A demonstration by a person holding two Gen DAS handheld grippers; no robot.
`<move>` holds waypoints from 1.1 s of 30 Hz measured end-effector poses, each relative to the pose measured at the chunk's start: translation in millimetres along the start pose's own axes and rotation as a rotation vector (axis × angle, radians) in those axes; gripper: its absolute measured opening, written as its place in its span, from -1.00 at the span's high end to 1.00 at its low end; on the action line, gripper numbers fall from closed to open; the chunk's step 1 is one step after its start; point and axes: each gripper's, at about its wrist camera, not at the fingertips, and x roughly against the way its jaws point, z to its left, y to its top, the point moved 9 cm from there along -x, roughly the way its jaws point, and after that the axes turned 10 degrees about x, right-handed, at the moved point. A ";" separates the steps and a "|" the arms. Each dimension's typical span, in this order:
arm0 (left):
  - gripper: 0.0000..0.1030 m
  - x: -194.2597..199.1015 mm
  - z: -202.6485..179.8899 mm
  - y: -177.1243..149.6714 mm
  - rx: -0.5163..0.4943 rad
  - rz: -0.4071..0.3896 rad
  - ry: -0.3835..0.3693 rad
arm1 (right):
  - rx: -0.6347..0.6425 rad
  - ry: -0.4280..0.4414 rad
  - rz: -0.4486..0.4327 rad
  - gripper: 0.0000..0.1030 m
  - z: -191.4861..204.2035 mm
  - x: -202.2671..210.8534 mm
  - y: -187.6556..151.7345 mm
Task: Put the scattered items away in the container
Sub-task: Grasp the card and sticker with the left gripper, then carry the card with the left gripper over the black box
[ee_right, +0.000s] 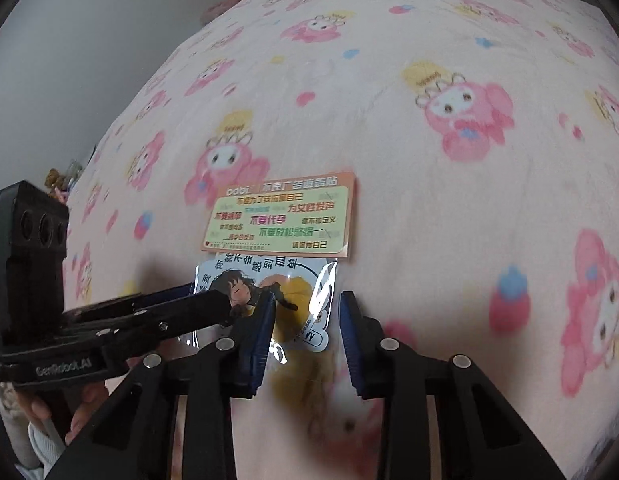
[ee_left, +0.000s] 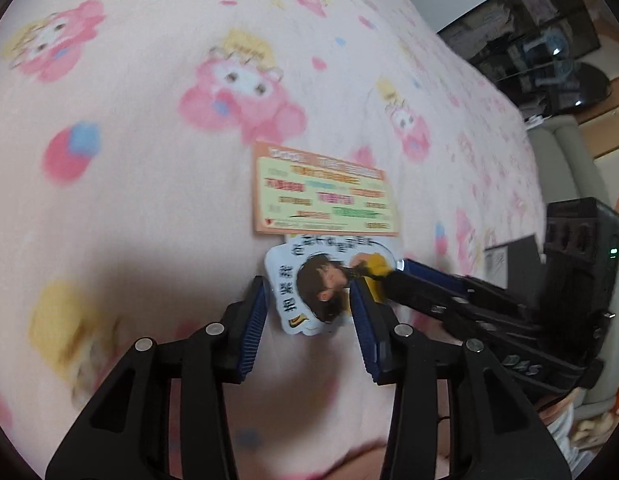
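An orange-bordered sticker card (ee_left: 325, 192) (ee_right: 281, 216) lies flat on the pink cartoon blanket (ee_left: 149, 160) (ee_right: 429, 200). Just below it lies a die-cut sticker of a cartoon girl in a clear sleeve (ee_left: 309, 280) (ee_right: 301, 276). My left gripper (ee_left: 309, 320) is open, its blue pads on either side of this sticker. The right gripper (ee_right: 307, 320) is open too, straddling the sleeve's right part. Each gripper reaches into the other's view: the right one (ee_left: 393, 276) from the right, the left one (ee_right: 229, 304) from the left, both with tips over the sticker. No container is in view.
The blanket covers a bed that fills both views. Dark shelving (ee_left: 549, 40) and a grey cushion (ee_left: 565, 160) lie past the bed's far right edge. A grey wall (ee_right: 69, 60) stands at left. A hand (ee_right: 81, 412) holds the left gripper's handle.
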 end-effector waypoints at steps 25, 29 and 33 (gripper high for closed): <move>0.62 57.1 -64.3 -15.5 -0.078 -0.090 -0.122 | -0.122 0.114 -0.157 0.73 12.1 73.3 -6.5; 0.61 85.4 -117.6 -47.0 -0.152 -0.109 -0.189 | -0.119 0.069 -0.236 0.73 11.7 140.2 -27.4; 0.61 95.0 -173.0 -91.1 -0.219 -0.107 -0.241 | -0.154 -0.018 -0.283 0.72 -12.4 202.4 -72.8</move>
